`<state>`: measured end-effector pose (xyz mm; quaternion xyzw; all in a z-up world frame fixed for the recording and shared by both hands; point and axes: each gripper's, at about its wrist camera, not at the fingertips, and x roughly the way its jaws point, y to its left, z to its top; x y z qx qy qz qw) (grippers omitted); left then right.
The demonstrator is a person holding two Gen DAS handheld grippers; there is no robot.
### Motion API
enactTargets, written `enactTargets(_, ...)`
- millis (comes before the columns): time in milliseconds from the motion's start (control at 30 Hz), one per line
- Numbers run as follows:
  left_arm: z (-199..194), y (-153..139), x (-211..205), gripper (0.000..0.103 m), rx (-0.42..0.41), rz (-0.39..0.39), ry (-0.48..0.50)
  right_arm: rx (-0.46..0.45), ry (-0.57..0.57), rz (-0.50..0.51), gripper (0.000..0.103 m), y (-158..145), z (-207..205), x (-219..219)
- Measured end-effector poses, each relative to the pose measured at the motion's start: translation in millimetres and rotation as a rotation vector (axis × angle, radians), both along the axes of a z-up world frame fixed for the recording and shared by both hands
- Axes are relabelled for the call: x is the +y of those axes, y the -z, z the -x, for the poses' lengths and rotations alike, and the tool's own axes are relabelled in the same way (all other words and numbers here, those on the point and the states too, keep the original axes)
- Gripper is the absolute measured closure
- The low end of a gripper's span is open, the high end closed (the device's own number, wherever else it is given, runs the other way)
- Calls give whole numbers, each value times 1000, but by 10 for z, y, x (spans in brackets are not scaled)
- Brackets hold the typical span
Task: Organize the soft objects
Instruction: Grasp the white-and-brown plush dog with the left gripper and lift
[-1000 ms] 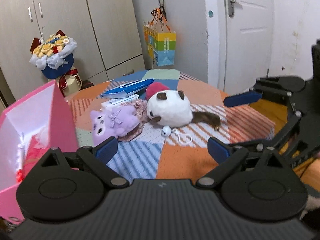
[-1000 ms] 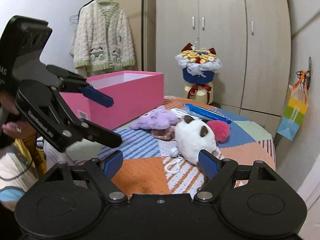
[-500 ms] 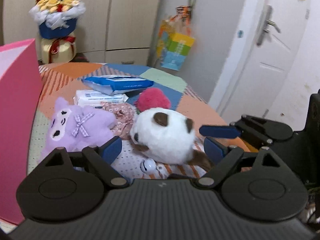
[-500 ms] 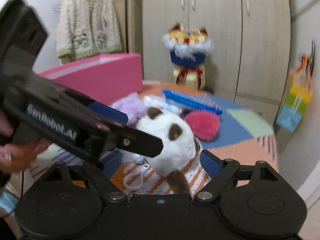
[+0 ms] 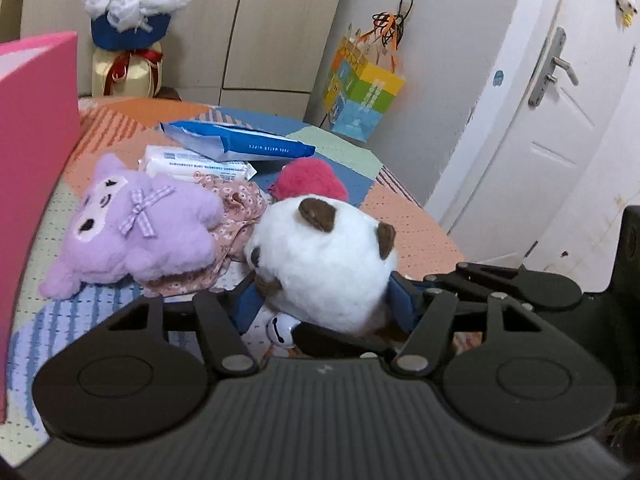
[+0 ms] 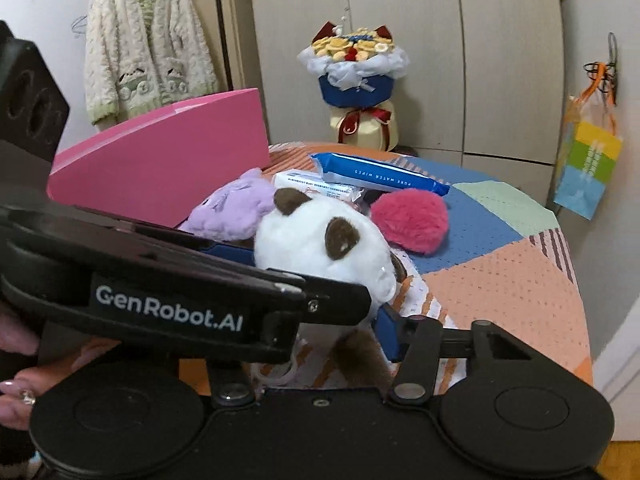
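A white plush with brown ears [image 5: 324, 264] lies on the patchwork table; it also shows in the right wrist view [image 6: 320, 248]. My left gripper [image 5: 326, 304] has its blue pads against both sides of the plush. My right gripper [image 6: 320, 344] reaches the same plush from the other side, one blue pad [image 6: 390, 338] at its lower right; the other finger is hidden behind the left gripper's arm. A purple plush [image 5: 136, 228] lies to the left on floral cloth [image 5: 236, 216]. A red fluffy ball [image 5: 312, 180] sits behind.
An open pink box [image 6: 168, 160] stands at the table's left. A blue wipes pack [image 5: 240, 144] and a white tissue pack [image 5: 192, 162] lie at the back. A small white bell on a cord [image 5: 280, 326] lies under the plush. A bouquet [image 6: 356, 80] stands beyond the table.
Both grippers have moved in on the white plush. The left gripper's pads have closed from wide apart onto its sides.
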<state>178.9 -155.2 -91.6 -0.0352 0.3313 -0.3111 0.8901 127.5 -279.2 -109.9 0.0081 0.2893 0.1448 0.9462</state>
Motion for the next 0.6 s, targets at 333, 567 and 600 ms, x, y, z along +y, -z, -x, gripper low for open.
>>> enactTargets(333, 431, -150, 151, 40, -33, -60, 3, -26, 66, -7, 46, -60, 370, 251)
enactTargets(567, 750, -235, 256, 40, -59, -115, 8, 18, 59, 3, 45, -133, 604, 432)
enactTargets(600, 785, -244, 276, 40, -59, -114, 9, 23, 58, 6, 45, -144, 643, 452)
